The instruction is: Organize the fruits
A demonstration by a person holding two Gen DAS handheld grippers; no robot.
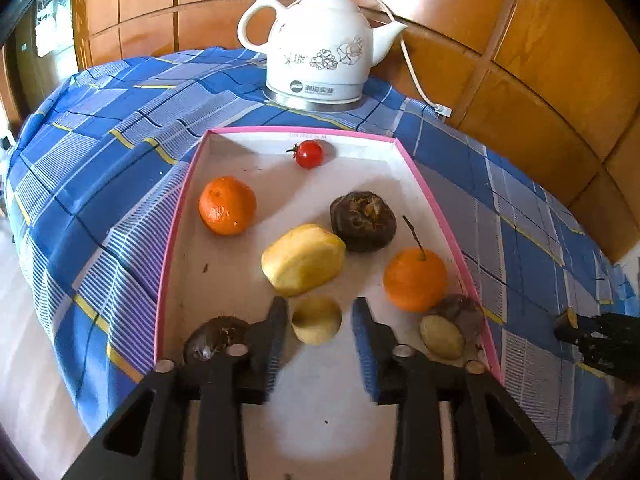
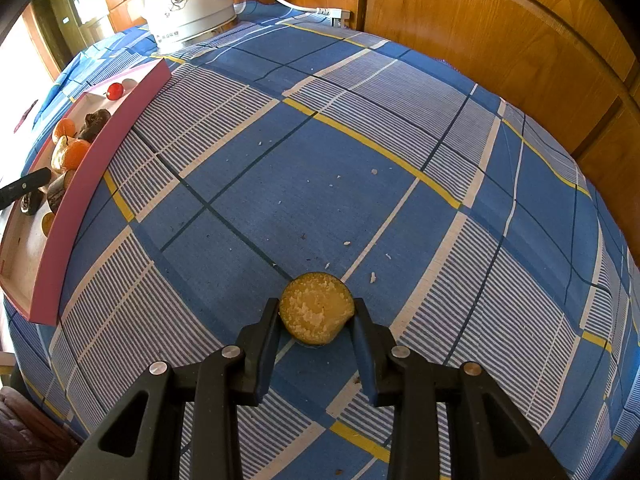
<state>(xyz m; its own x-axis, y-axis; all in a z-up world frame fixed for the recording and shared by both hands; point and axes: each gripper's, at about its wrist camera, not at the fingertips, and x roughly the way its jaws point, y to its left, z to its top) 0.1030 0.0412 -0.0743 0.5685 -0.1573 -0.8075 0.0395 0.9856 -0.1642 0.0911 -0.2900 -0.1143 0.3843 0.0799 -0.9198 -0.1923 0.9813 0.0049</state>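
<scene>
1. A shallow white cardboard tray with a pink rim (image 1: 442,216) lies on a blue, white and yellow plaid tablecloth (image 2: 360,140). A white ceramic electric kettle with a flower print (image 1: 320,46) stands just behind the tray, its white power cord (image 1: 412,68) trailing to the right.

2. Inside the tray lie a small red cherry tomato (image 1: 309,154), two orange mandarins (image 1: 227,205), a large pale yellow peeled fruit (image 1: 303,259), dark brown wrinkled fruits (image 1: 363,221) and a halved dark fruit with yellow flesh (image 1: 444,336).

3. The left gripper (image 1: 320,320) hovers over the near end of the tray with its jaws apart, on either side of a small round pale yellow fruit piece (image 1: 317,320). It does not seem to touch it.

4. The right gripper (image 2: 316,316) is clamped on a cut fruit half with dark skin and crumbly yellow flesh (image 2: 316,312), low over the cloth and well apart from the tray.

5. Risk: the crumbly flesh may break under the squeeze; pale crumbs (image 2: 372,278) already dot the cloth.

6. Risk: the held half is round and may slip or twist out while carried toward the tray.

7. Risk: the tray is crowded, so lowering either gripper could knock the round fruits into rolling.

8. Risk: both grippers heading for the same near corner could collide.
</scene>
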